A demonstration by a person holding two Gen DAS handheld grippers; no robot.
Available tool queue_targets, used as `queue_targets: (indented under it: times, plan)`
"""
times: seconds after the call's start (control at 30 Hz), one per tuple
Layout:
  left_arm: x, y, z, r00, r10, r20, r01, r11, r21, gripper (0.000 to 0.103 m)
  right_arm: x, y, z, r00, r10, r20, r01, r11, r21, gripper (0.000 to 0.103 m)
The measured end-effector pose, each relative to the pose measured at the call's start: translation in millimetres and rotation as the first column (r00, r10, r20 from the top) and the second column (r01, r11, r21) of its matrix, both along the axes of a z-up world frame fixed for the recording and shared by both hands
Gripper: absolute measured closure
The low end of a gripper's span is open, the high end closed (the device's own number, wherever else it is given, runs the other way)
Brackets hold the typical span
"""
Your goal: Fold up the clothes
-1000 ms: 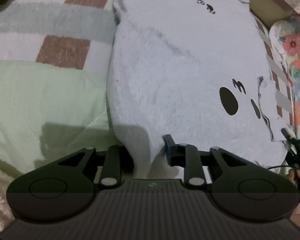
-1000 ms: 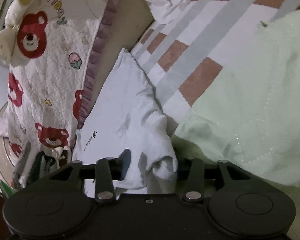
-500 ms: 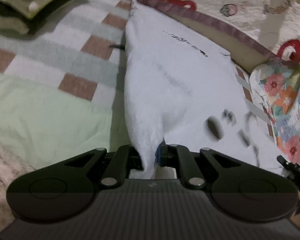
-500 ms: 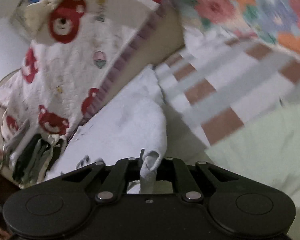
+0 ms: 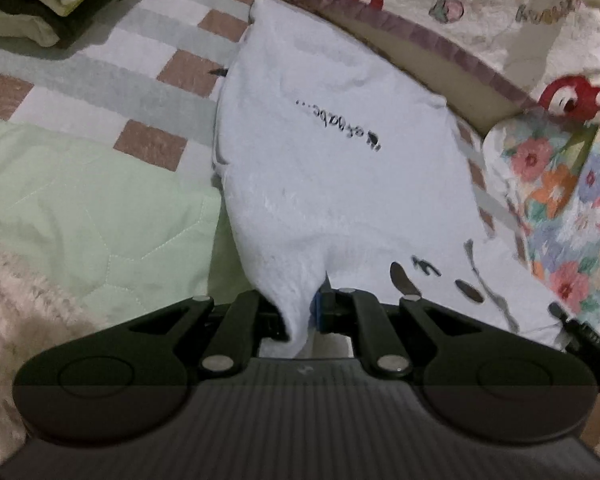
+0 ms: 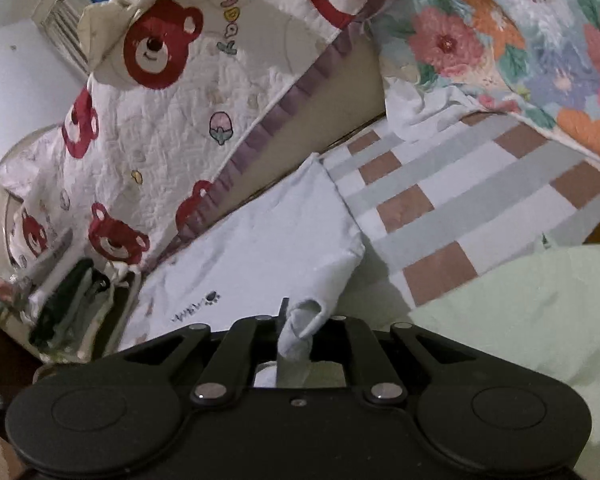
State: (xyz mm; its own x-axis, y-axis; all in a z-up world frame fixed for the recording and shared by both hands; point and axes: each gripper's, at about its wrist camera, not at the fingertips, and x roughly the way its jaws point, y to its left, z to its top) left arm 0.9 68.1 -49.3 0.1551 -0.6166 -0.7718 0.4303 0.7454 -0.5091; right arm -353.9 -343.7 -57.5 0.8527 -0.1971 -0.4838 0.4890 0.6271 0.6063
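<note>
While each hand-held gripper (image 5: 300, 312) pinches it, the white garment (image 5: 340, 184) sags.

Left gripper (image 5: 300, 316) sits at the bottom center of its frame, jaws pinched tight on a bunch of white garment (image 5: 332, 168). Right gripper (image 6: 298, 332) is bottom center in its own view too, both fingers clamped on a rolled bit of the same fabric.

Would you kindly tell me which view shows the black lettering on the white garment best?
The left wrist view: the lettering lies unobstructed on the white garment. The right wrist view shows only a small, foreshortened bit near the gripper.
</note>
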Motion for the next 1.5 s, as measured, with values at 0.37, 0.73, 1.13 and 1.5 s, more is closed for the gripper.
queue_targets:
  times: [0.37, 0.73, 1.13, 1.5]
  plan:
    - [-41.8, 28.6, 36.0, 0.999, 0.022, 0.03, -0.019, 0.998, -0.067, 0.096, -46.6, 31.4, 28.7, 0.998, -0.025, 0.064, 0.026, 0.999, -0.021, 0.096]
    - [-57.3, 49.0, 17.1, 0.994, 0.102, -0.037, -0.106, 0.988, -0.116, 0.096, -59.4, 39.0, 7.9, 0.998, -0.055, -0.014, 0.055, 0.998, 0.034, 0.096]
    - [-49.1, 28.2, 32.6, 0.997, 0.056, 0.043, -0.053, 0.997, -0.061, 0.096, -41.7, 16.0, 6.4, 0.999, -0.007, -0.04, 0.008, 0.999, 0.033, 0.096]
    - [45.6, -62.0, 42.5, 0.97, -0.064, 0.233, 0.047, 0.996, 0.076, 0.096, 101.0, -87.2, 37.7, 0.98, 0.181, -0.079, -0.18, 0.983, 0.025, 0.096]
